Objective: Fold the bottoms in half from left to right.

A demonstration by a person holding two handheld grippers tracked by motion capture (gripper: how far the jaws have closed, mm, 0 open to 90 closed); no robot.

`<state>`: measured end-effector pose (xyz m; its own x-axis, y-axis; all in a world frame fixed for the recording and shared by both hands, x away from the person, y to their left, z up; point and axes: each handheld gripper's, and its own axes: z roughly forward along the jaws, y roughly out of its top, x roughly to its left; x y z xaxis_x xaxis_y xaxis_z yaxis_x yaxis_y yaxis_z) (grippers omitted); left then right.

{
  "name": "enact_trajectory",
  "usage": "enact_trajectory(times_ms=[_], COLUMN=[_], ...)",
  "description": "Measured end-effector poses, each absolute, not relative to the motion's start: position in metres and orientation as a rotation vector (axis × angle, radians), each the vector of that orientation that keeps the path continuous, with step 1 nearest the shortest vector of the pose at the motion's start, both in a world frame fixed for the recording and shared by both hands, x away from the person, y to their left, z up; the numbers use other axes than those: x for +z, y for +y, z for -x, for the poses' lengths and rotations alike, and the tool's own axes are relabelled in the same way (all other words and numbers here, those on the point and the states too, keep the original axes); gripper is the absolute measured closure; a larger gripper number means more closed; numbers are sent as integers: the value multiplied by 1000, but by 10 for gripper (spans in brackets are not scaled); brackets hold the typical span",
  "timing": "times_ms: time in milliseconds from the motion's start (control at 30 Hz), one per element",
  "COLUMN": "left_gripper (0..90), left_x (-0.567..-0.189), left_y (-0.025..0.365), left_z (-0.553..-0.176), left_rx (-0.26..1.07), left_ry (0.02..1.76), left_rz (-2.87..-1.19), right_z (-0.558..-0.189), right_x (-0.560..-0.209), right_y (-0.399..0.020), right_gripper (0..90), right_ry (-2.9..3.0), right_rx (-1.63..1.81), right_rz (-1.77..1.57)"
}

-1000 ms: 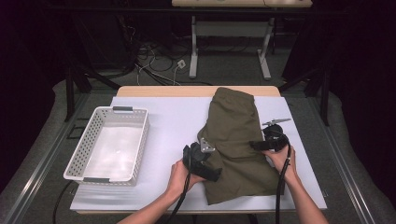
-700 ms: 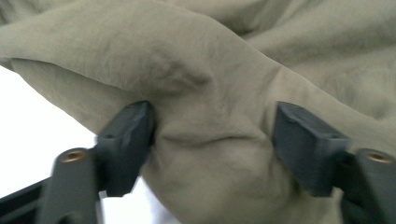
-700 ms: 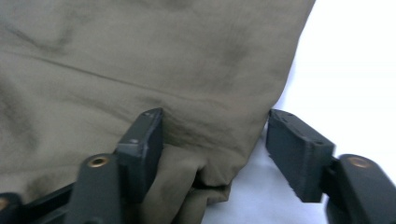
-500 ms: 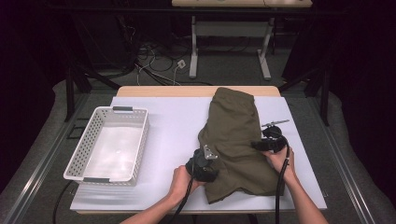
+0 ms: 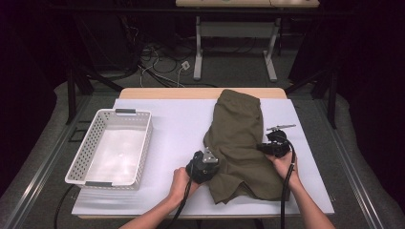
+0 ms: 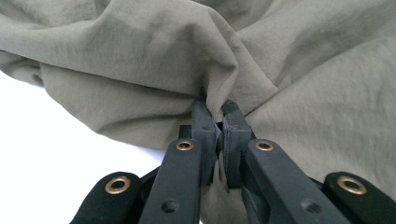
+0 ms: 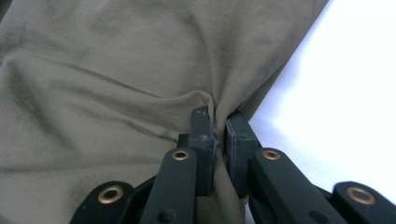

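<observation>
The left claw (image 6: 215, 122) has just been closing and now pinches a fold of the olive shorts (image 5: 241, 143) between its pads, the cloth bunched into a ridge that rises straight ahead of the tips. The right claw (image 7: 218, 126) has likewise just been closing and grips a tuck of the same shorts near their edge, with bare white counter (image 7: 345, 93) just to its right.

In the high view the shorts lie spread on the counter between the two claws, the left claw (image 5: 210, 164) at their left edge and the right claw (image 5: 263, 148) at their right edge. Well off to the left of the left claw sits a white basket (image 5: 83, 148).

The pinched cloth hides the inner faces of the pads in both gripper views, and how much fabric is caught behind them cannot be made out. The waistband and hems are hard to tell apart.

Both forearms come in from the near edge, the left hand (image 5: 179, 183) and right hand (image 5: 284, 164) wrapped around the gripper bodies, which point inward toward each other.
</observation>
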<state>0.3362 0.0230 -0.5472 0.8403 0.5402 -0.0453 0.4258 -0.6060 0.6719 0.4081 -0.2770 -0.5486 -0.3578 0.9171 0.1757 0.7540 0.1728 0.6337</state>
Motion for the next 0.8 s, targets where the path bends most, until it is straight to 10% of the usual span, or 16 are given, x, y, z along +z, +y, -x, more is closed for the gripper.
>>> enact_trajectory(times_ms=[800], left_gripper=[874], left_x=[-540], left_y=[82], left_z=[-325], left_rx=[122], left_ry=[620], left_rz=[-2354], right_z=[-392], right_x=[-536], right_y=[-258], right_gripper=[836], right_ry=[2283], right_rx=[899], right_rz=[-1610])
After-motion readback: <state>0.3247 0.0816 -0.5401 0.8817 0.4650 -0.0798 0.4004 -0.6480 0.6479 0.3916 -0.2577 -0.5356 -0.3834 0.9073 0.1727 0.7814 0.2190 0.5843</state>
